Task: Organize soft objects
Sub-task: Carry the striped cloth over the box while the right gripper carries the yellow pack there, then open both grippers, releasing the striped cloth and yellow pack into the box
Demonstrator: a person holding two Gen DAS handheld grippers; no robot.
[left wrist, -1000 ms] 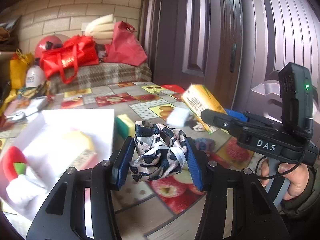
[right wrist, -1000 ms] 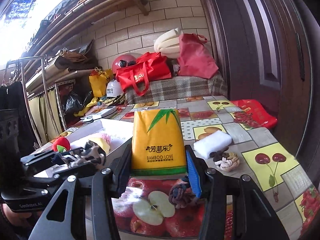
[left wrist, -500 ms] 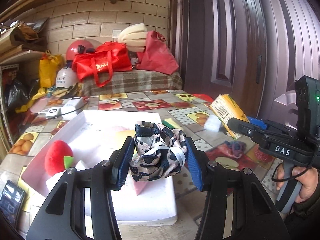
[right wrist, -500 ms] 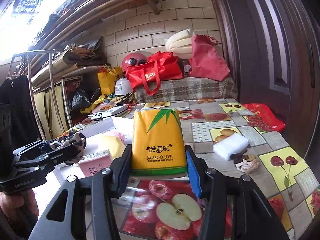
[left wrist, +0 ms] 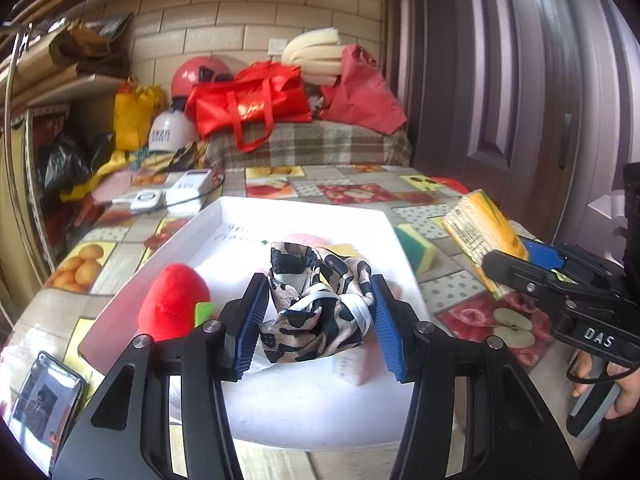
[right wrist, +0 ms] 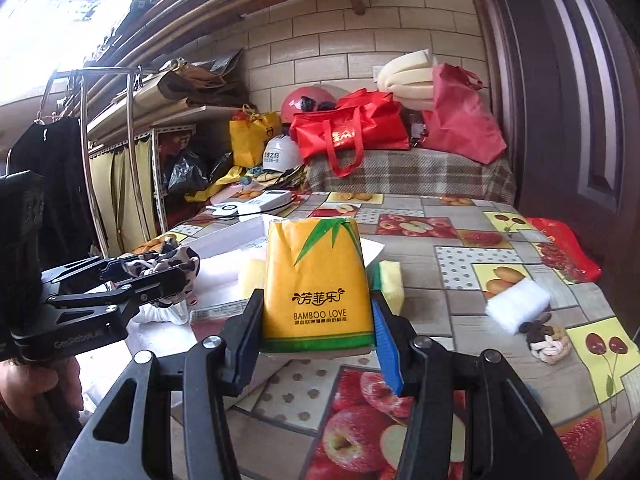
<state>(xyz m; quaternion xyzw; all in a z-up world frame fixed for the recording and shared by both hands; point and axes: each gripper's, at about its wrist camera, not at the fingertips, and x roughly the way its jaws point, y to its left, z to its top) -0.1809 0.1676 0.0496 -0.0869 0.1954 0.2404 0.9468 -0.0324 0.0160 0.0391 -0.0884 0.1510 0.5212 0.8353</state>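
At the near left edge of the worktop (left wrist: 120,236), a phone (left wrist: 42,396) lies flat, just beside the near left corner of a white tray (left wrist: 200,220). Inside the tray, a red plush (left wrist: 172,306) sits against the left wall, with a pink pack (left wrist: 354,366) near the middle and a yellow sponge (right wrist: 251,274) farther back.

The left tongs (left wrist: 316,316) are clamped on a scarf (left wrist: 316,304) patterned in black, white and tan; both blue pads press its sides, and the bundle hangs above the tray's near half. In the right wrist view the same tongs (right wrist: 172,276) reach in from the left over the tray (right wrist: 372,248), with a hand (right wrist: 40,388) on the grip below.

Just right of the tray, a green-and-yellow sponge (left wrist: 416,248) rests on the worktop. Right of it, the right tongs (right wrist: 318,320) are clamped on a yellow tissue pack (right wrist: 316,280) printed BAMBOO LOVE, held upright above the worktop (right wrist: 440,320) at the tray's right side. In the left wrist view the right tongs (left wrist: 508,264) and the tissue pack (left wrist: 480,236) appear tilted, with a hand (left wrist: 624,392) on the handle.

Farther right, a white foam block (right wrist: 518,306) lies on the worktop, and a knotted rope piece (right wrist: 546,340) sits just beside it on the near side. A red packet (right wrist: 568,248) lies at the far right edge.
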